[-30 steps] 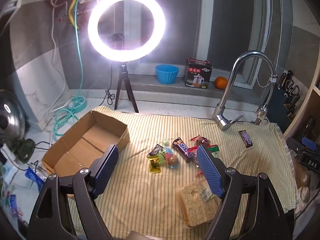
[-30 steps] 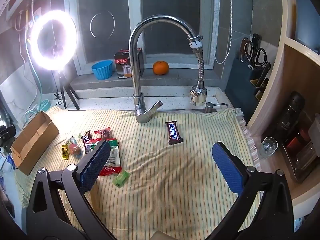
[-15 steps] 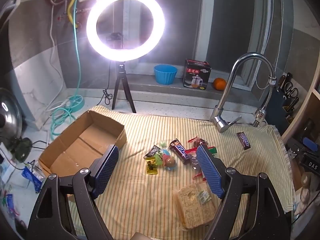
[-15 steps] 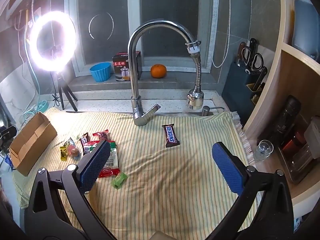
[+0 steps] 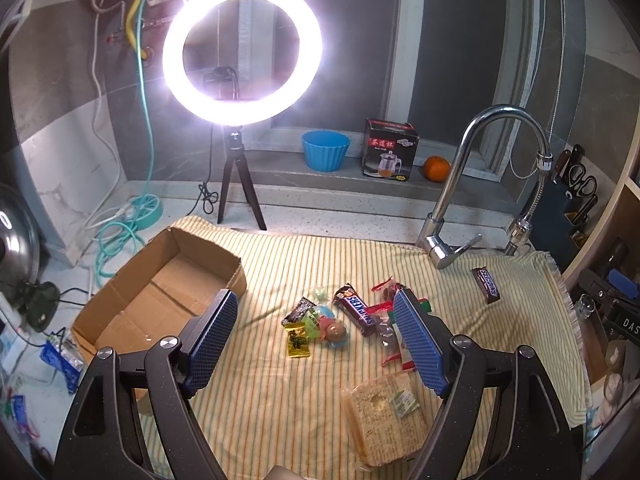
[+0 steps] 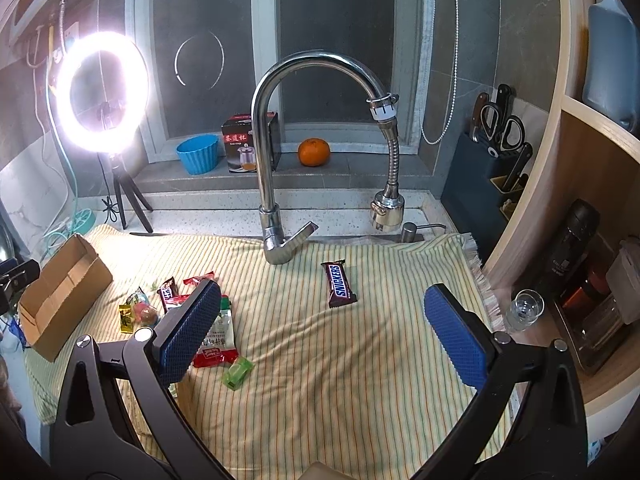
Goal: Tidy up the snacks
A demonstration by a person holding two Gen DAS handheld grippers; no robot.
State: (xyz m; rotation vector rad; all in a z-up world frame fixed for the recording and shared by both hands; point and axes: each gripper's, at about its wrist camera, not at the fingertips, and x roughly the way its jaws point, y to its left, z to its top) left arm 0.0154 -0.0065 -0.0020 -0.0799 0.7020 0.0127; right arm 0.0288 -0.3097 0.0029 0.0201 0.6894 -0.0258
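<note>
An open, empty cardboard box lies at the left of the striped cloth. A pile of small snacks with a Snickers bar lies mid-cloth. A second Snickers bar lies alone near the faucet. A wrapped bread slice lies near me. A red-white packet and a green candy lie by my right gripper's left finger. My left gripper is open and empty above the pile. My right gripper is open and empty above the cloth.
A chrome faucet stands at the cloth's far edge. A ring light on a tripod stands behind the box. A blue bowl, tea box and orange sit on the sill. A knife block and glass are right.
Both grippers have drawn back and up a little, so the snacks and box look slightly farther away. Nothing on the cloth has moved. Both jaws stay open.
</note>
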